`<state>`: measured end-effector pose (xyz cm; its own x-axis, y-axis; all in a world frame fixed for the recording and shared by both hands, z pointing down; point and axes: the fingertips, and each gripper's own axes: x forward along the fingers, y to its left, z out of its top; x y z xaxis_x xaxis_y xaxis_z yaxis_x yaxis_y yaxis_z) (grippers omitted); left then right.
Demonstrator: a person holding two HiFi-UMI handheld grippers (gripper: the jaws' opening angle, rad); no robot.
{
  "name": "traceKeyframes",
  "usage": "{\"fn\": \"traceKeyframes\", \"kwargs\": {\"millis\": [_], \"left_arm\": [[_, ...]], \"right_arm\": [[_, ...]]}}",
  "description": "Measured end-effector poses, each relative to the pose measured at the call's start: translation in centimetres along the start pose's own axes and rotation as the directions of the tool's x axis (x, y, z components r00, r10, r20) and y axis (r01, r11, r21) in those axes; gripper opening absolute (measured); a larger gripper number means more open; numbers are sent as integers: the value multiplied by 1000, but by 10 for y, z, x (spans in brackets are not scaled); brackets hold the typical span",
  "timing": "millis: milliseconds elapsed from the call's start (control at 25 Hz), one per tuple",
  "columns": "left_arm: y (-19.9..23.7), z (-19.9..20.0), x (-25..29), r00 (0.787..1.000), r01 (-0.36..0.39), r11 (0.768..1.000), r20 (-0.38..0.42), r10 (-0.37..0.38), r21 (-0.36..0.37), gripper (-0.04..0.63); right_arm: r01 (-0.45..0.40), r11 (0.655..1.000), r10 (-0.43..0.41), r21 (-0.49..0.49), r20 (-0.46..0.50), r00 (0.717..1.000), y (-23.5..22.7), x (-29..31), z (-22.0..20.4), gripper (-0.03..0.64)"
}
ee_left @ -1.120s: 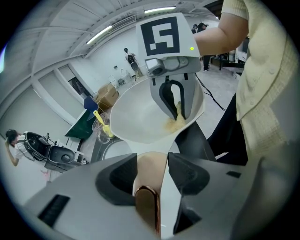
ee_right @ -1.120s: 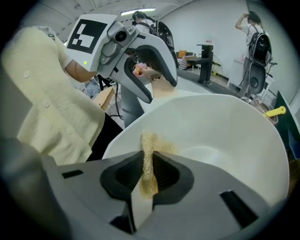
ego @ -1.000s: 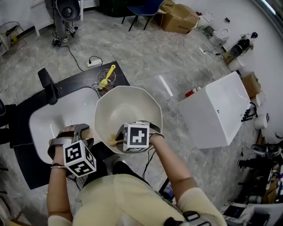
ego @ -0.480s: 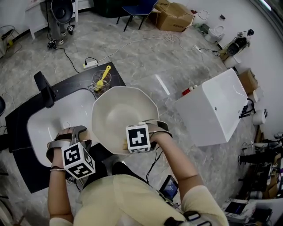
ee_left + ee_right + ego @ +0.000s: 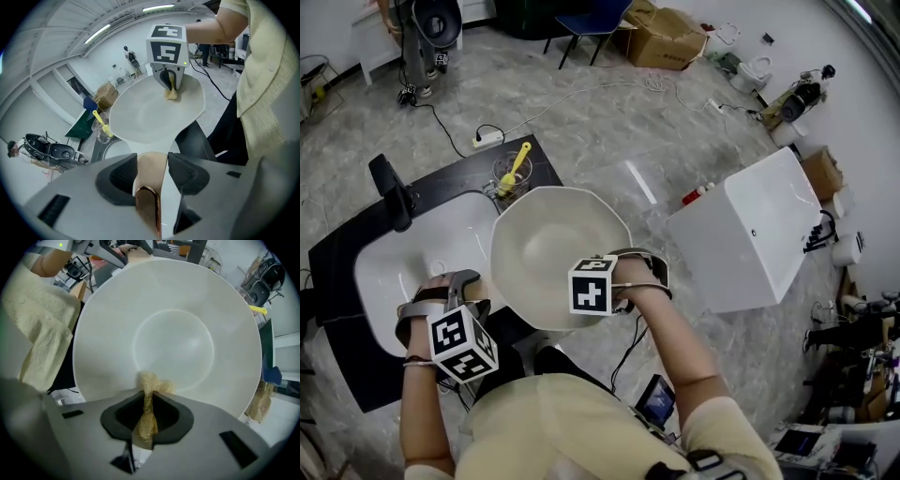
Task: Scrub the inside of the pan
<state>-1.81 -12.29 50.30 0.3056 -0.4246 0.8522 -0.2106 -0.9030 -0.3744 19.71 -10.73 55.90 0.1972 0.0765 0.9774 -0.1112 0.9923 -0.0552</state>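
A white pan [image 5: 551,246] with a faceted rim is held up over the counter's edge. Its pale handle [image 5: 151,169], ending in a copper loop [image 5: 147,210], sits between the jaws of my left gripper [image 5: 457,283], which is shut on it. My right gripper [image 5: 609,292] points steeply down into the pan's near side. It is shut on a tan scrub pad [image 5: 151,383], whose frayed end presses on the pan's inner wall [image 5: 173,341]. In the left gripper view the pad [image 5: 171,93] shows under the right gripper [image 5: 168,80]. In the head view the marker cube hides the pad.
A white sink [image 5: 412,258] with a black faucet [image 5: 391,190] is set in the dark counter [image 5: 352,375] on the left. A glass cup holding a yellow utensil [image 5: 514,172] stands behind the pan. A white cabinet [image 5: 750,234] stands to the right on the floor.
My right gripper has slid the scrub pad to the right along the pan's near wall and tipped more steeply down. The left gripper and the handle have stayed put.
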Motion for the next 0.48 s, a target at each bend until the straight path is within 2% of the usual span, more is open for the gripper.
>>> {"fn": "traceKeyframes", "kwargs": {"millis": [240, 360, 480], "left_arm": [[0, 0, 0, 1000, -8, 1000, 10, 8, -4, 213], [1, 0, 0, 1000, -9, 1000, 16, 9, -4, 213], [0, 1, -2, 1000, -10, 1000, 22, 10, -5, 213]], "right_arm": [[166, 985, -164, 48, -43, 985, -33, 5, -9, 66], [274, 959, -271, 70, -55, 961, -54, 4, -12, 66], [379, 921, -376, 91, -52, 925, -74, 0, -14, 66]]}}
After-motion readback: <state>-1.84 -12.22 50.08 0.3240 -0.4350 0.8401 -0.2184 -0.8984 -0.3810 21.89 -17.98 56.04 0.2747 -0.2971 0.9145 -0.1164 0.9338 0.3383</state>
